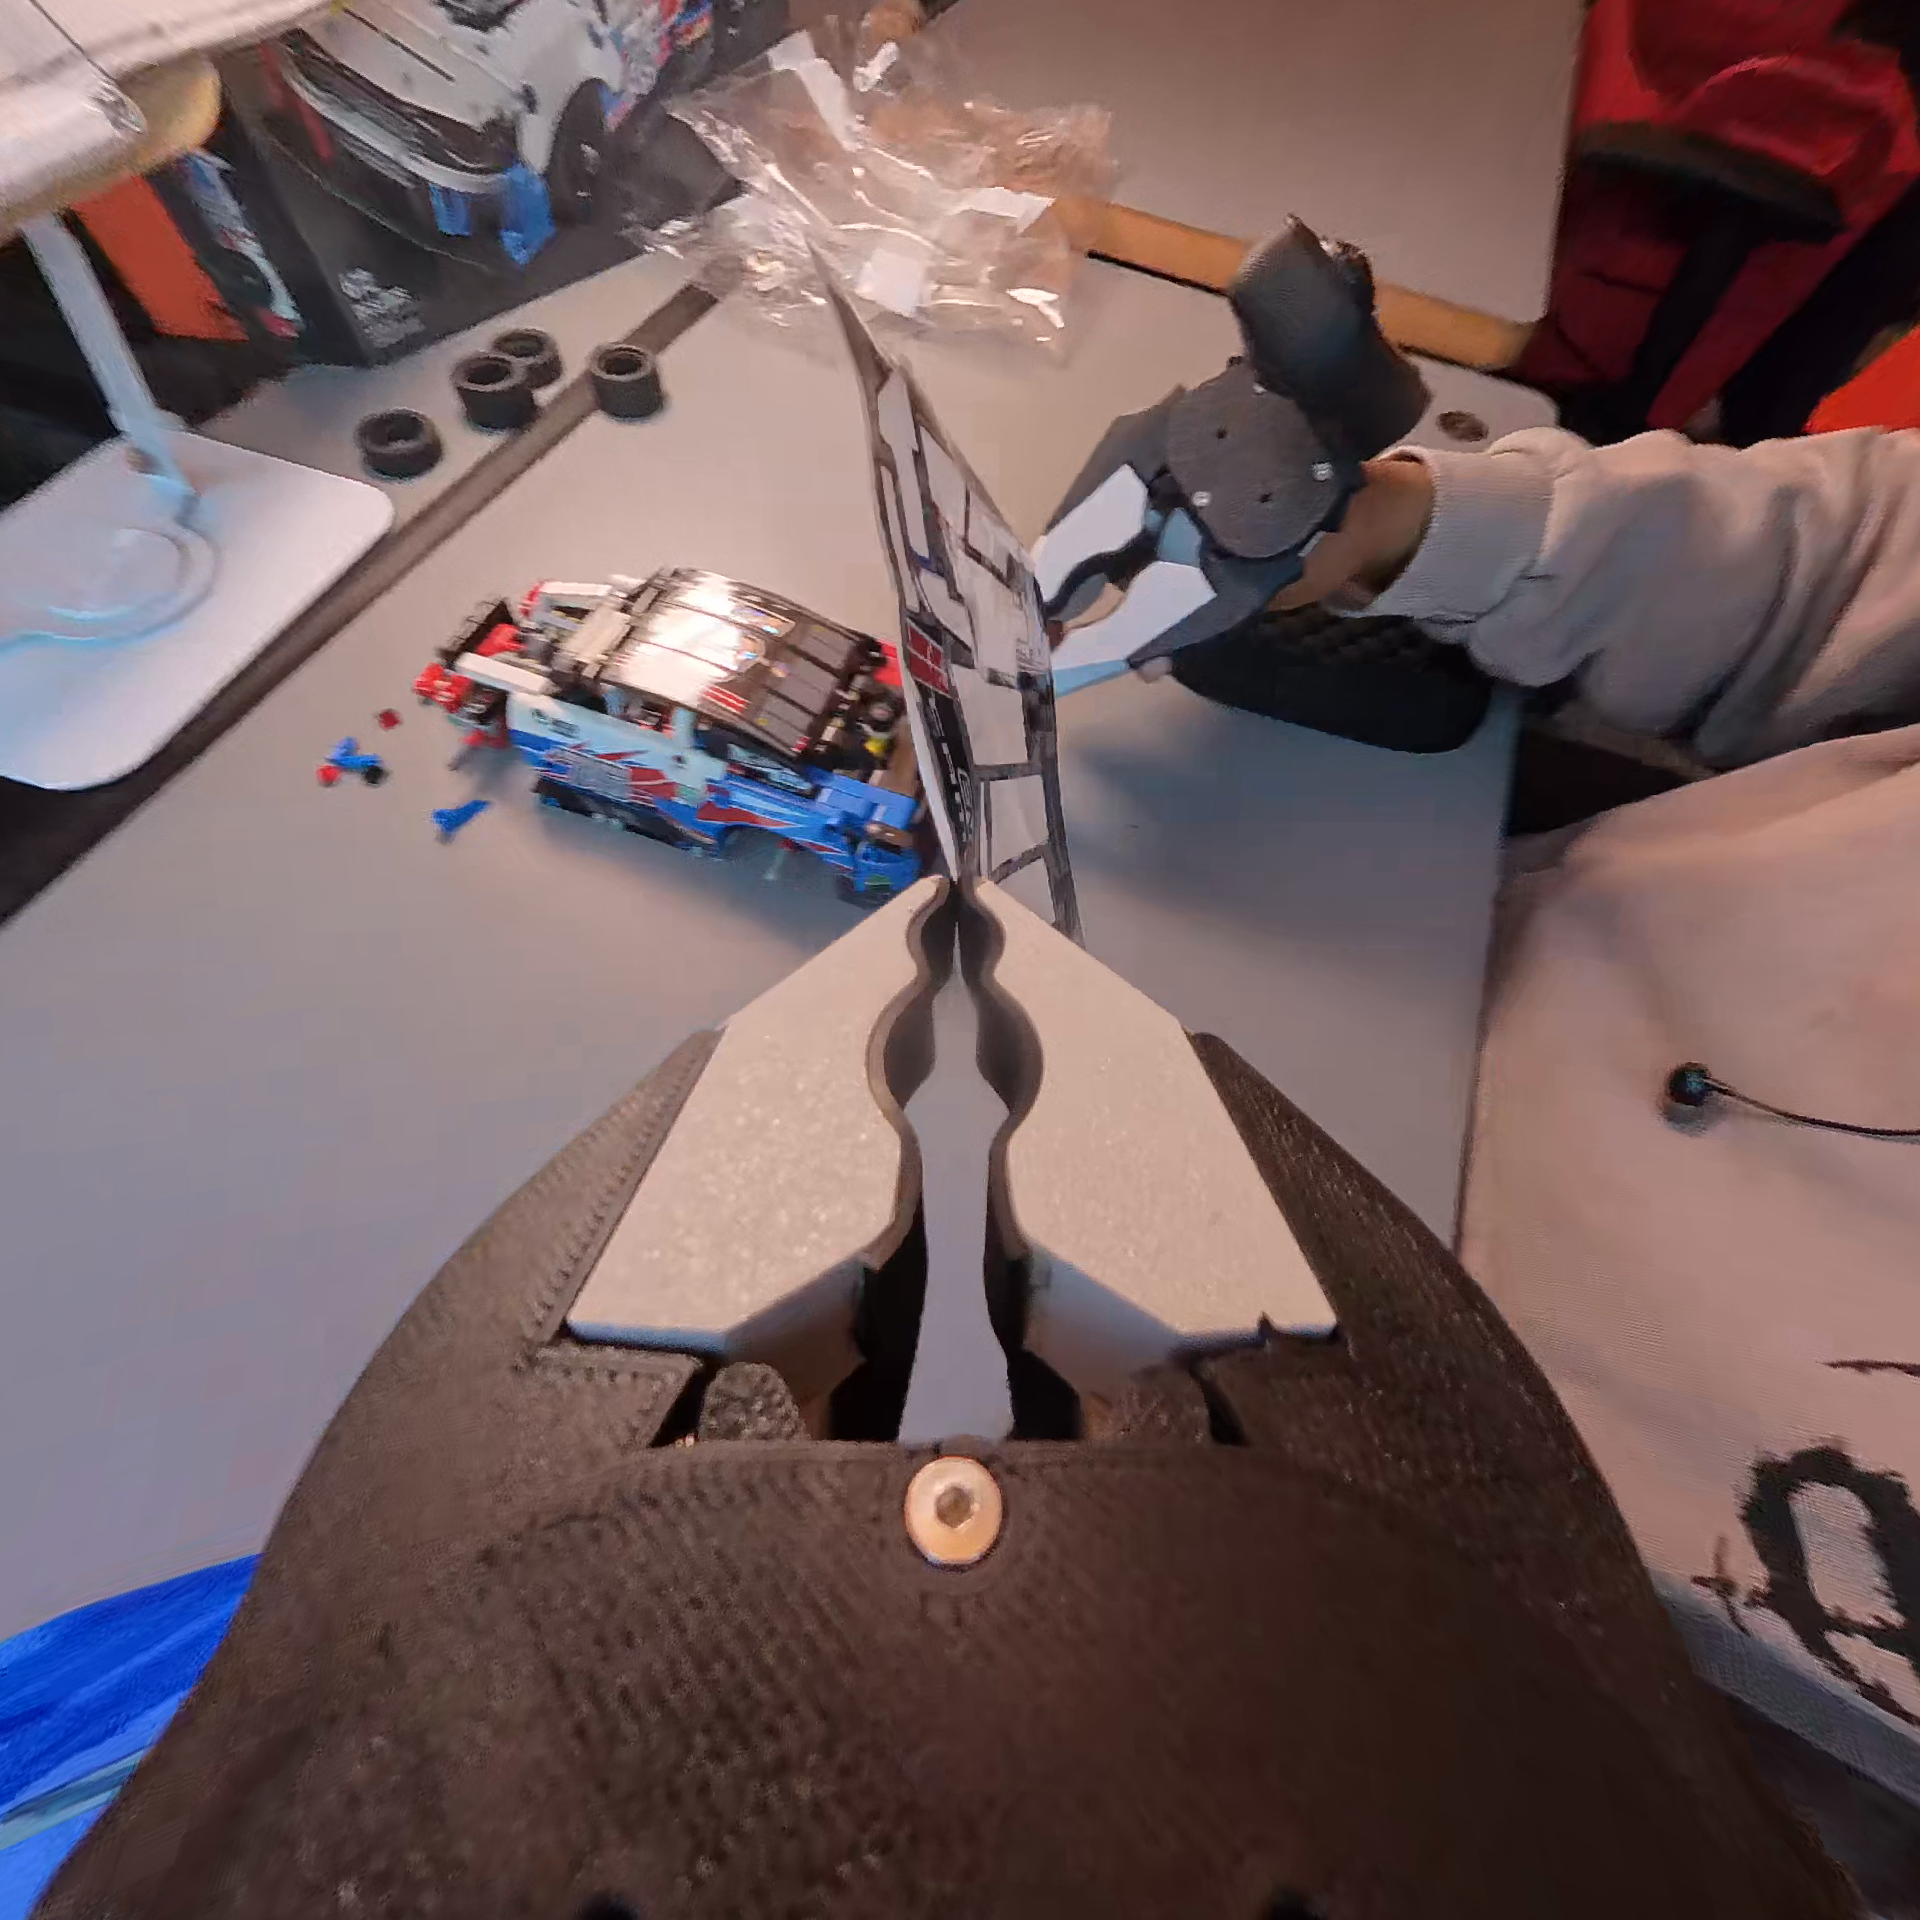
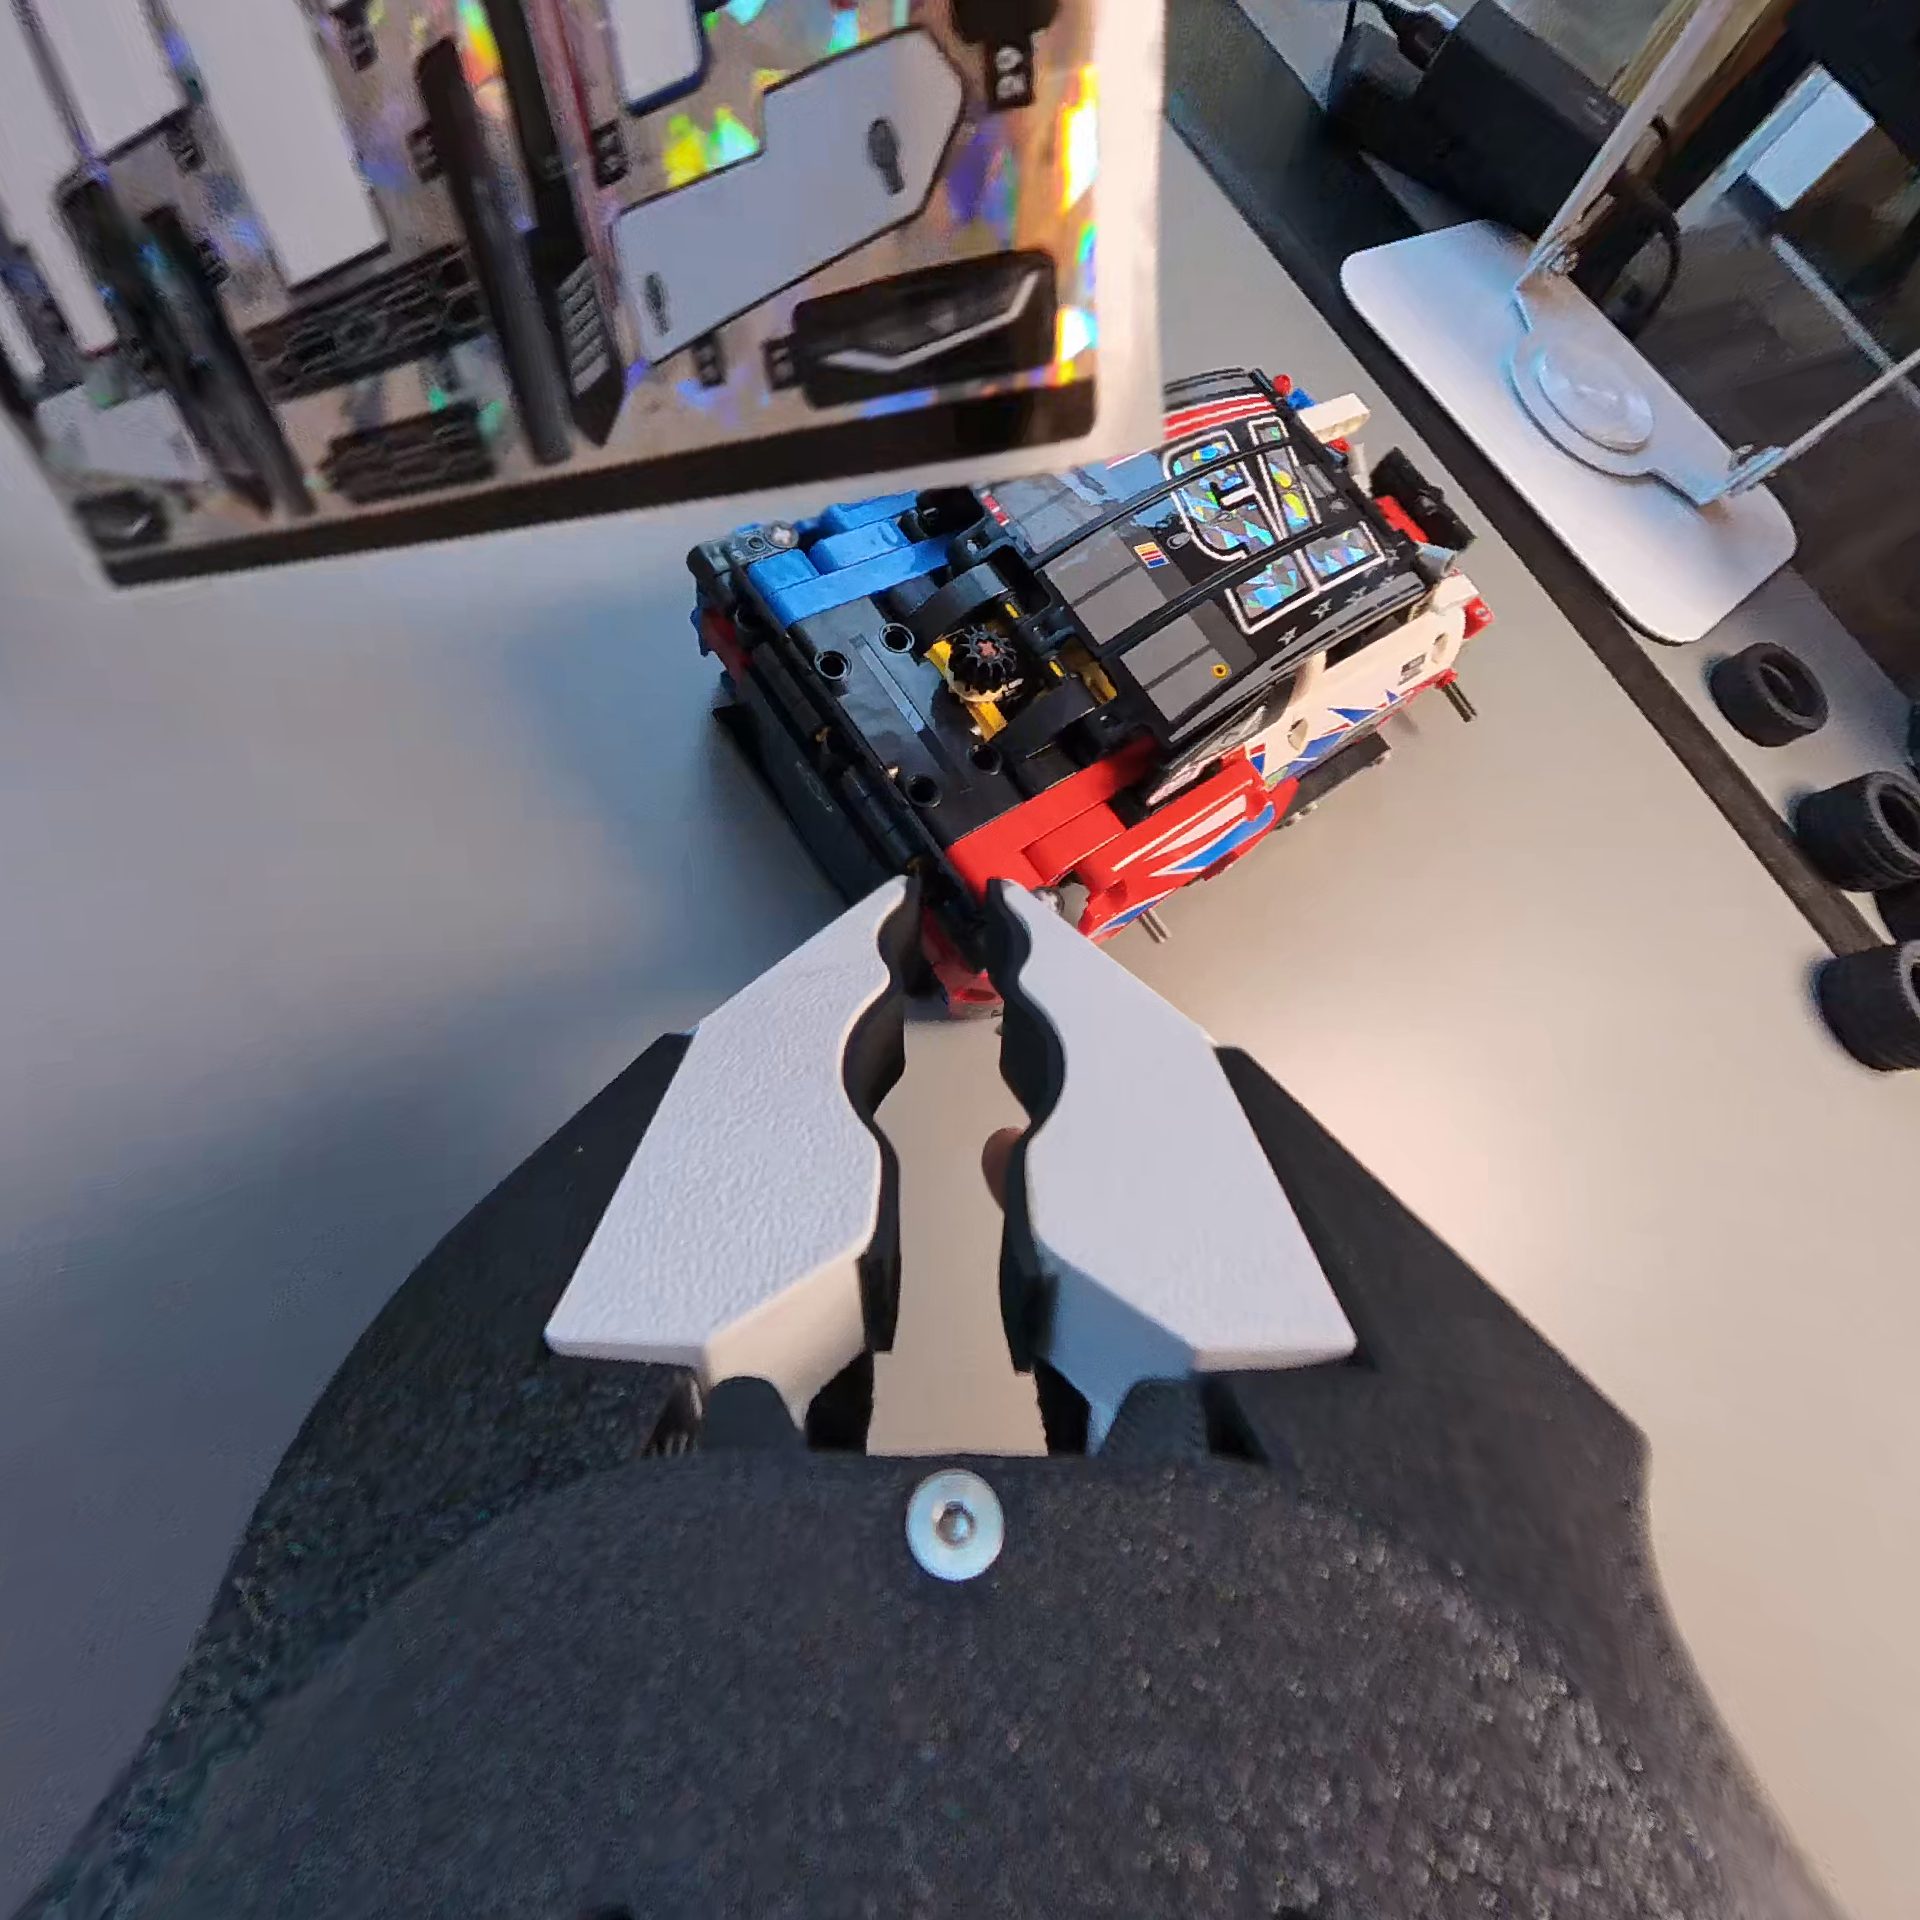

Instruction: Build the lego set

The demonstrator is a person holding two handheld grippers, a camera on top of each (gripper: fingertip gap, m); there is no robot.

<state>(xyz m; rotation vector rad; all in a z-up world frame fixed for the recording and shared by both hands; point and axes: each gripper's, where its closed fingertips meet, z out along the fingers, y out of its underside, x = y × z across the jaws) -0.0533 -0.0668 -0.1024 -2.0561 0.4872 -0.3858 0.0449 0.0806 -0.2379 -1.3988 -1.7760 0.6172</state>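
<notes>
Basically, the whole next move hinged on the sticker sheet (image 1: 971, 665), which the left gripper (image 1: 961, 883) had pinched at its bottom edge, fingers pressed together on it. The sheet stood nearly on edge, its long axis running up and away from that gripper, between the two grippers. The right gripper (image 1: 1091, 623) sat just beside the sheet's far face, jaws slightly spread and holding nothing, so it looked like the nearer one to peel a sticker off. The lego car (image 2: 1081, 665) lay on the desk (image 2: 1403, 1091) below the sheet, wheel-less, blue and red and white with a black roof and shiny decals. Its loose tyres (image 1: 499, 390) sat well apart near the desk's edge.
</notes>
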